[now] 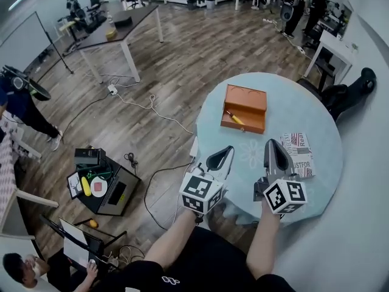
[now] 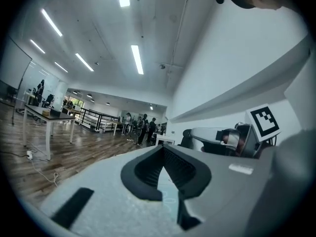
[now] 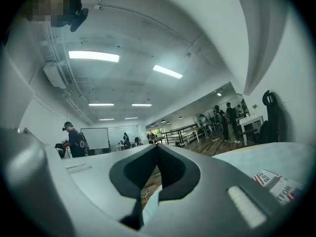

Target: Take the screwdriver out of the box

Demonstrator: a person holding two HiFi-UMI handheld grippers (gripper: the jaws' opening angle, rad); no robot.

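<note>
While one screwdriver point(image 1: 234, 118) lies in one open box point(image 1: 244, 107), two tongs — left tongs point(image 1: 230, 149), right tongs point(image 1: 271, 143) — hover at the desk's point(image 1: 285, 102) near edge, both pinched together, empty.

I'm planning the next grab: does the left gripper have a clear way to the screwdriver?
Probably yes: the box lies open, the screwdriver sits uncovered inside, and only bare table separates it from the left gripper, whose jaws are shut.
</note>
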